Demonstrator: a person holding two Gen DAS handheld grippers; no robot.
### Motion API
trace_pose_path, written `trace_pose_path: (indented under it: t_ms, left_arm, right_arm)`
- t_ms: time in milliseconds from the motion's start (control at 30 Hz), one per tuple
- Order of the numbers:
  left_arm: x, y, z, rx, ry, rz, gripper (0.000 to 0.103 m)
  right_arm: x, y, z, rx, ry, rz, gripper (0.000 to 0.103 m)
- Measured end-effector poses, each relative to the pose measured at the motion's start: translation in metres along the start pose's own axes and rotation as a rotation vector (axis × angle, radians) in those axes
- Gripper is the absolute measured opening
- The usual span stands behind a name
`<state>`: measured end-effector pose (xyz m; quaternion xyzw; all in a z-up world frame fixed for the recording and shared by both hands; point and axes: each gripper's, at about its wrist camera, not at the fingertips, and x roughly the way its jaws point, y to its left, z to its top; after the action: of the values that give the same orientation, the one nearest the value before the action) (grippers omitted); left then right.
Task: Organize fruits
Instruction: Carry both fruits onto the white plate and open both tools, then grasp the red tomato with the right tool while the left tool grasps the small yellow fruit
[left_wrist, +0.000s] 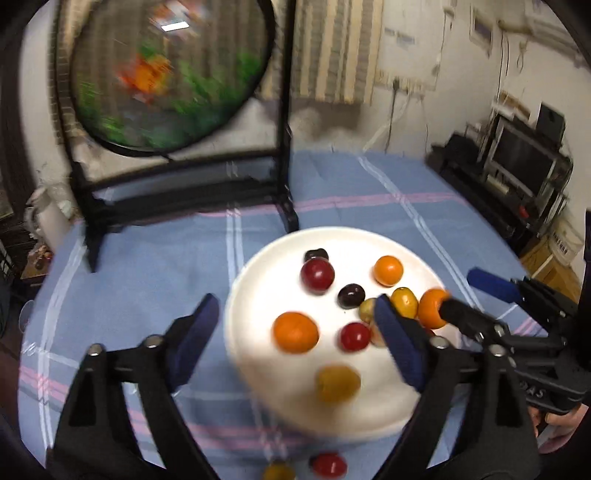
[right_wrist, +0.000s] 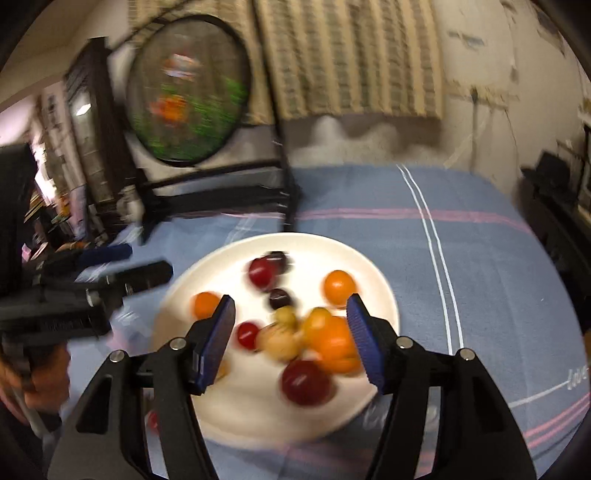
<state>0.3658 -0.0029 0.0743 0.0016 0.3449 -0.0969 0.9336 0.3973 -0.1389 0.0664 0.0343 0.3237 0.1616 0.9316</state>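
A white plate (left_wrist: 266, 280) on the blue checked cloth holds several small fruits: orange ones (left_wrist: 295, 331), red ones (left_wrist: 317, 275), dark purple ones (left_wrist: 351, 295) and yellow ones (left_wrist: 338, 382). My left gripper (left_wrist: 295, 328) is open and empty, its jaws spread over the plate's left half. The right gripper (left_wrist: 469, 291) shows at the plate's right edge. In the right wrist view the plate (right_wrist: 369, 266) lies below my right gripper (right_wrist: 291, 325), which is open and empty above an orange fruit (right_wrist: 332, 341) and a red one (right_wrist: 304, 382). The left gripper (right_wrist: 140, 264) shows at left.
Two fruits, one red (left_wrist: 328, 464) and one yellow (left_wrist: 279, 472), lie on the cloth (left_wrist: 147, 266) in front of the plate. A black stand with a round painted screen (left_wrist: 166, 74) stands at the back left. A TV cabinet (left_wrist: 517, 166) is at right.
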Motion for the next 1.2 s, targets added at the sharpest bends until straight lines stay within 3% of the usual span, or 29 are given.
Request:
trace_pose_path:
  t_ms: [100, 200, 367, 433, 600, 1000, 1200]
  left_arm:
    - [-0.041, 0.010, -0.027, -0.008, -0.044, 0.042, 0.097]
    - [-0.058, 0.016, -0.066, -0.017, -0.022, 0.046, 0.097]
    - [-0.057, 0.026, -0.121, -0.041, 0.039, 0.061, 0.097]
    - [-0.050, 0.037, -0.135, -0.084, 0.097, 0.076, 0.097]
    - [-0.055, 0.059, -0.145, -0.182, 0.108, 0.059, 0.097]
    - [-0.059, 0.064, -0.145, -0.212, 0.099, 0.088, 0.097]
    - [-0.060, 0.071, -0.147, -0.243, 0.108, 0.080, 0.097]
  right_arm:
    - [-0.025, 0.027, -0.024, -0.069, 0.010, 0.067, 0.063]
    - [-0.032, 0.050, -0.048, -0.109, 0.062, 0.120, 0.063]
    - [-0.031, 0.080, -0.085, -0.173, 0.116, 0.139, 0.063]
    - [-0.025, 0.083, -0.096, -0.166, 0.148, 0.140, 0.063]
    - [-0.012, 0.093, -0.109, -0.188, 0.202, 0.136, 0.063]
    - [0.020, 0.103, -0.108, -0.208, 0.241, 0.111, 0.063]
    - [0.043, 0.112, -0.094, -0.218, 0.241, 0.104, 0.048]
